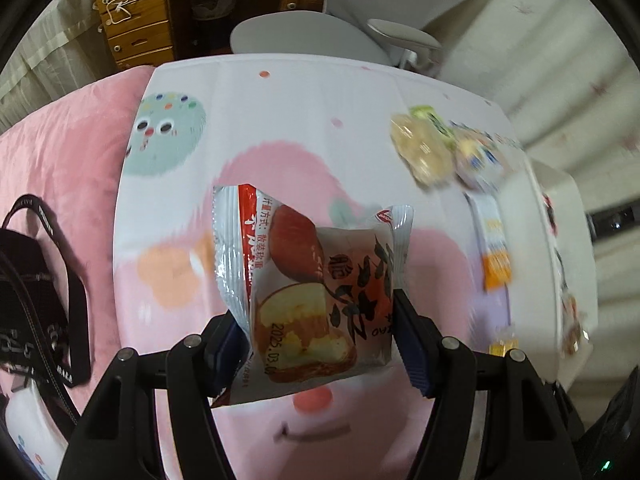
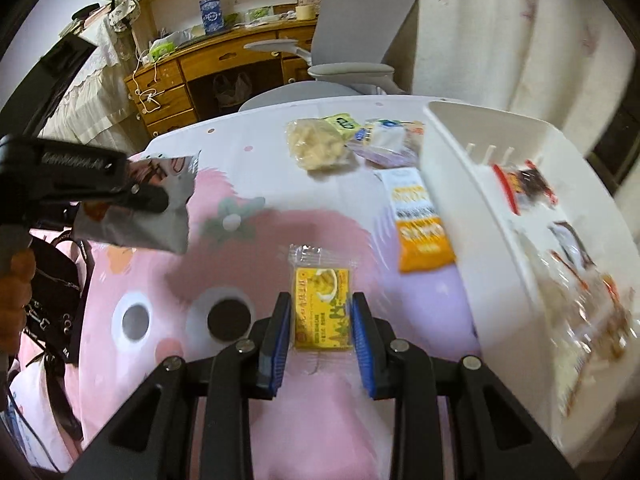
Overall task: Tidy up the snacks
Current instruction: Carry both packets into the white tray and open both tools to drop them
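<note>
Snacks are mid-transfer, evidently bound for the white bin (image 2: 472, 184): the left gripper (image 1: 320, 336) clamps a cake packet (image 1: 316, 288) well left of it, the right gripper (image 2: 320, 320) pinches a yellow packet (image 2: 323, 304) nearer it, and others lie loose beside its wall.

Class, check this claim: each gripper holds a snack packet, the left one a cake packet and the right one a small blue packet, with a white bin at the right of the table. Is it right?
One detail is wrong: the right gripper holds a small yellow packet, not a blue one, as the right wrist view shows. The left gripper does hold the cake packet, and the white bin stands at the right.
</note>
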The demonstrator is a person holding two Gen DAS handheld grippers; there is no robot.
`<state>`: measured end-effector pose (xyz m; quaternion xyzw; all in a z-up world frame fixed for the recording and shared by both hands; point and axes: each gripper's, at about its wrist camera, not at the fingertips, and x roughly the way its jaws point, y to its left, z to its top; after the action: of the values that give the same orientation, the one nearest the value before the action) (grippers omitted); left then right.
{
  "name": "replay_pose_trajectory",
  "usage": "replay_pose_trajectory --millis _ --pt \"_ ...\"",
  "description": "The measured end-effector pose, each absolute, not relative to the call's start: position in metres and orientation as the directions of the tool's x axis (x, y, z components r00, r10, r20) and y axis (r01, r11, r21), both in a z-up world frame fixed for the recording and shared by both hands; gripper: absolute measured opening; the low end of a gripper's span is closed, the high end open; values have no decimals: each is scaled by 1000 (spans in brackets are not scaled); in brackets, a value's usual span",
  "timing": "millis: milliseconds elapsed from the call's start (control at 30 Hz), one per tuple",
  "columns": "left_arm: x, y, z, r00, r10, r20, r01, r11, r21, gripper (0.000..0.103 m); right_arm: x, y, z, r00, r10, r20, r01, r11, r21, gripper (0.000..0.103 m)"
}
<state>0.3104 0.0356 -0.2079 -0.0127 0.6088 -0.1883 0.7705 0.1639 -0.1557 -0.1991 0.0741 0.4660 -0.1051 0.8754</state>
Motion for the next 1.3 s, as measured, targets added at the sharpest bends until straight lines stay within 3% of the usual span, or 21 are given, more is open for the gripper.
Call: replay_pose_trajectory --millis 267,667,1300 --pt "221 35 -191 115 -359 -926 336 892 -304 66 94 -157 -174 560 -175 -809 341 940 32 29" --pt "153 -4 -162 62 -432 -900 461 812 -358 66 26 -187 -144 562 -233 -793 419 908 30 29" --pt "128 -159 -123 192 -518 -834 473 793 -384 67 30 -324 -123 649 -74 -757 211 974 85 30"
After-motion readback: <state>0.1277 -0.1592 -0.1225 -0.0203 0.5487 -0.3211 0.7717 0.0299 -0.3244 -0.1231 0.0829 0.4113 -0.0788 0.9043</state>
